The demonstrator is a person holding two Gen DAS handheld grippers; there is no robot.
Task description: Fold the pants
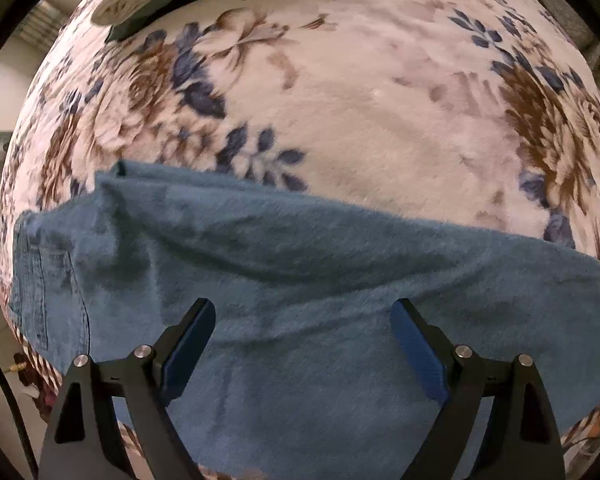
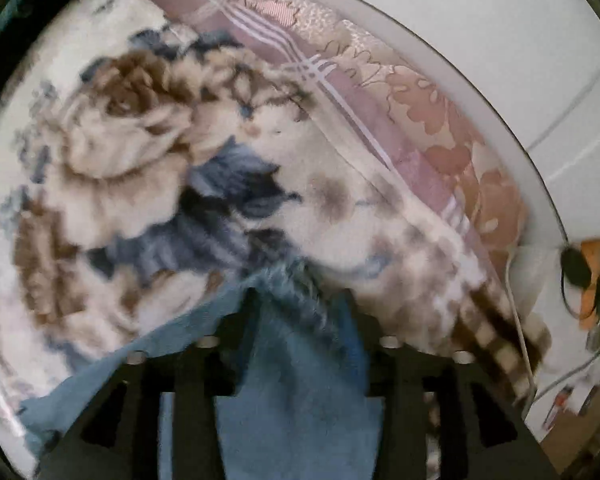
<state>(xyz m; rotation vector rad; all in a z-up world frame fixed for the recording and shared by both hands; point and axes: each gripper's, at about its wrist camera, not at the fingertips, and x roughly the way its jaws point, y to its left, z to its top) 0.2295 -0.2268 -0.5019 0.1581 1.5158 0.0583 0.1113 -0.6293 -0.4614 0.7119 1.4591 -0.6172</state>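
the blue pants (image 1: 320,280) are spread over a flowered blanket (image 1: 360,100) on the bed, the left claw (image 1: 302,312) is held wide apart above them, and the right claw (image 2: 300,296), blurred, is seen parted around a bunched end.

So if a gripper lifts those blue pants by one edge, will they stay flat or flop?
Probably flop: the blue pants already lie in soft creases and humps on the floral blanket. Their fuzzy surface looks grippy rather than slippery. The bunched end suggests they would sag and drag.
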